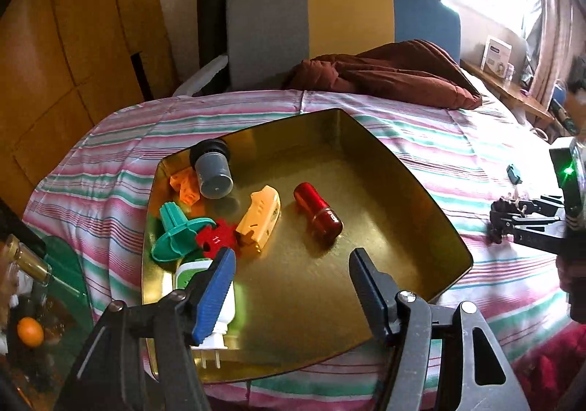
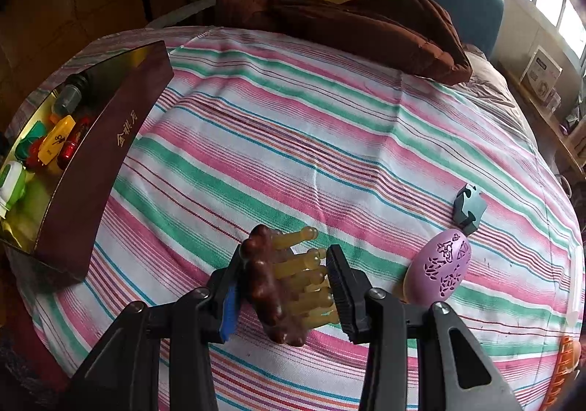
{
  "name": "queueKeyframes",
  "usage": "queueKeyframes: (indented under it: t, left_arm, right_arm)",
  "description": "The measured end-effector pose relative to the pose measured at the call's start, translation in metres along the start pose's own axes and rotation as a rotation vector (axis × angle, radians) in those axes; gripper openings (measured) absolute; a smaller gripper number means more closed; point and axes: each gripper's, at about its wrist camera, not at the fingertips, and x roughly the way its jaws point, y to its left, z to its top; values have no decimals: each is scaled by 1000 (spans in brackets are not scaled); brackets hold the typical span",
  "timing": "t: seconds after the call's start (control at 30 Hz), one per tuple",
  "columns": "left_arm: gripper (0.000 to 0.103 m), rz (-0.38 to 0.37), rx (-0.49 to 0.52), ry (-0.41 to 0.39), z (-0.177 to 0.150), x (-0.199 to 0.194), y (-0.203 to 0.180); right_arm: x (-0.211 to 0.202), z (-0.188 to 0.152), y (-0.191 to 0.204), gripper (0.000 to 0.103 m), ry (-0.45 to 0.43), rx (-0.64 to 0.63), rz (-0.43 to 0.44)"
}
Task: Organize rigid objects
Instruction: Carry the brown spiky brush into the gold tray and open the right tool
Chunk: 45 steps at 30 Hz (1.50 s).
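Observation:
A gold tin tray (image 1: 403,169) lies on the striped bed. In it are a grey cap (image 1: 214,173), an orange block (image 1: 186,189), a teal piece (image 1: 175,235), a red gear (image 1: 216,237), a yellow-orange piece (image 1: 258,220), a red cylinder (image 1: 318,215) and a white-green plug (image 1: 188,273). My left gripper (image 1: 293,266) hovers open over the tray's near side with nothing between its fingers. To the right of the tray, my right gripper (image 2: 287,264) is shut on a brown massage comb (image 2: 271,283) with yellowish prongs, low over the bedspread.
A purple egg-shaped case (image 2: 439,268) and a grey puzzle piece (image 2: 470,208) lie right of the right gripper. An orange item (image 2: 567,367) shows at the lower right edge. A brown cushion (image 2: 366,30) lies at the bed's far side. The tray's maroon wall (image 2: 91,169) faces right.

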Motion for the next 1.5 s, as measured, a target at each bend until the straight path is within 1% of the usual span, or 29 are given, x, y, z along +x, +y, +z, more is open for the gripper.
queueKeyframes:
  t: [0.13,0.43,0.6,0.87,1.03,1.13,1.27,1.37,1.5]
  left_arm:
    - [65,13,9,-5,-1,-3,-3]
    - [65,16,2,-10,0,-6,-2]
    - [65,16,-13,-4,-1,-7,1]
    - [65,21,-41,-2,-7,-8,16]
    - [65,27,-78,-1,-11,-7,31]
    - [65,34,-107,-2,-13,-7,43]
    - [65,51,-158,0,-18,-7,63]
    - [65,75,-203,-3,-21,-9,83]
    - [65,108,-258,-12,-26,-14,105]
  right_arm:
    - [0,0,1,43,3,0,-3]
    - [0,0,2,43,0,-2,-11]
    - [2,-1,5,43,-6,-9,-33]
    - [2,-1,5,42,1,-5,-33]
    - [-1,-3,5,42,26,31,-37]
    - [-10,-2,5,42,29,70,12]
    - [-37,9,14,42,-18,111,88]
    - [-57,24,33,42,-66,87,132]
    - [-83,50,83,42,-134,4,241]
